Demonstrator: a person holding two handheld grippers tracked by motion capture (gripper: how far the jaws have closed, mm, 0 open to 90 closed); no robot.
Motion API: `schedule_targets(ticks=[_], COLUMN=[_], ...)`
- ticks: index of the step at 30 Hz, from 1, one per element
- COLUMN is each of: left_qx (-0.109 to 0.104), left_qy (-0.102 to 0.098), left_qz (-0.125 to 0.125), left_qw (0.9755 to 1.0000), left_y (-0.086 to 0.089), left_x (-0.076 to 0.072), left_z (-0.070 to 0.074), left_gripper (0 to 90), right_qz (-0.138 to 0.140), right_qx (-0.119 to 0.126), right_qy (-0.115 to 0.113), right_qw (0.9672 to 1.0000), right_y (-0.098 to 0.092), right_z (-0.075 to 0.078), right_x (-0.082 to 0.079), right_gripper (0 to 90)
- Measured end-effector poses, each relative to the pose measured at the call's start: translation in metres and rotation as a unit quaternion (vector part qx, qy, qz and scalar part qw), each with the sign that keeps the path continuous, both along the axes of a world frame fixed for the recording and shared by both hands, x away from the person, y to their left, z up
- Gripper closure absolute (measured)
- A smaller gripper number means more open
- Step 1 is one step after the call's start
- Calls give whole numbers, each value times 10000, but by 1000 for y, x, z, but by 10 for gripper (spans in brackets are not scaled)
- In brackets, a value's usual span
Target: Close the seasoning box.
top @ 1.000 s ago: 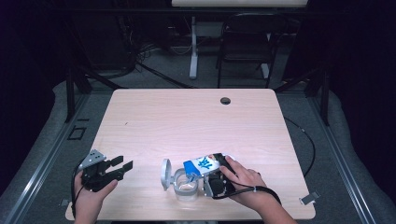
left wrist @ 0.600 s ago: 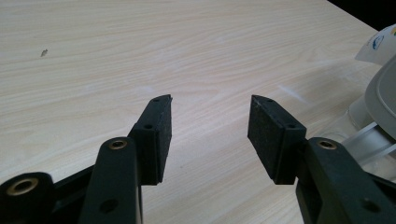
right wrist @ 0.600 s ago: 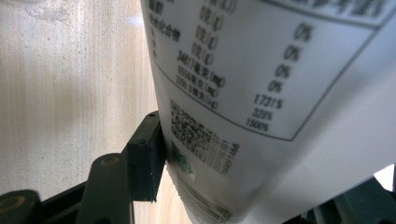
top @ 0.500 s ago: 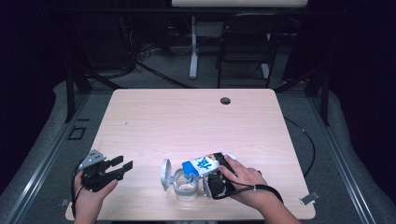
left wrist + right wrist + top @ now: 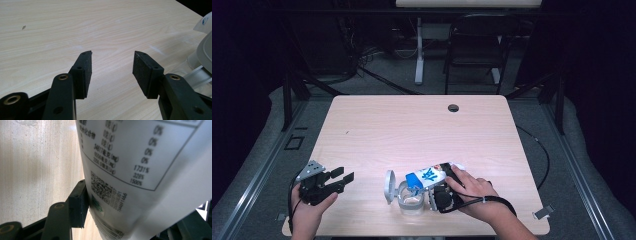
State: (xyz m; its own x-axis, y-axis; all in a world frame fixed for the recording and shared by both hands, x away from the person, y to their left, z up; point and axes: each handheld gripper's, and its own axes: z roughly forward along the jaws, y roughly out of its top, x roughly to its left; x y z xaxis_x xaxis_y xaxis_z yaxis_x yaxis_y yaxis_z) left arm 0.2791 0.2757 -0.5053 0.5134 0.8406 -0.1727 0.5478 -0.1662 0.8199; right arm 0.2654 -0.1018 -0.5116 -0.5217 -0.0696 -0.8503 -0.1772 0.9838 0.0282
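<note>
The pouch [image 5: 428, 176], white with a blue end, lay tilted in the right gripper [image 5: 443, 192] near the front edge of the table [image 5: 412, 130], a little right of the middle. Its blue end pointed down and to the left, over the open mouth of a clear jar [image 5: 411, 200] that stood just below it. The jar's grey lid [image 5: 389, 186] stood up on edge at the jar's left side, touching it. In the right gripper view the pouch [image 5: 140, 170] showed its back panel of printed figures and a barcode, and the left pad [image 5: 78, 206] pressed against its side; the jaws stood wide, closed on the pouch's width. The other pad was hidden behind the pouch. The right hand [image 5: 472, 192] wrapped around the gripper body, with a black cable running off to the right across the wood.

Well to the left, near the table's front left corner, the left gripper [image 5: 343, 178] rested in the left hand [image 5: 309, 200], pointing right toward the jar but apart from it. In the left gripper view its jaws gaped open with only bare wood between the pads [image 5: 86, 72], gripping nothing. The lid [image 5: 206, 50] showed at that view's right edge.

A dark round hole [image 5: 453, 108] sat near the table's far edge.
</note>
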Motion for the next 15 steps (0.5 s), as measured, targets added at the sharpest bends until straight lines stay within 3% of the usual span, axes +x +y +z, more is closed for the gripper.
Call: schedule_targets(ticks=[13,14,15], left_qx=[-31,-28,-28], left_qy=[1,1,2], left_qz=[16,16,15], left_qw=[10000,10000,10000], left_y=[1,1,0], left_x=[0,0,0], left_z=[-1,-1,-1], left_gripper=[502,501,502], right_qz=[50,15,42], right_qx=[-198,-327,-227], right_qy=[-117,-195,-158], right_qw=[9997,9993,9996], right_y=[2,2,2], right_z=[2,4,2], right_x=[-1,-2,-2], right_gripper=[425,425,425])
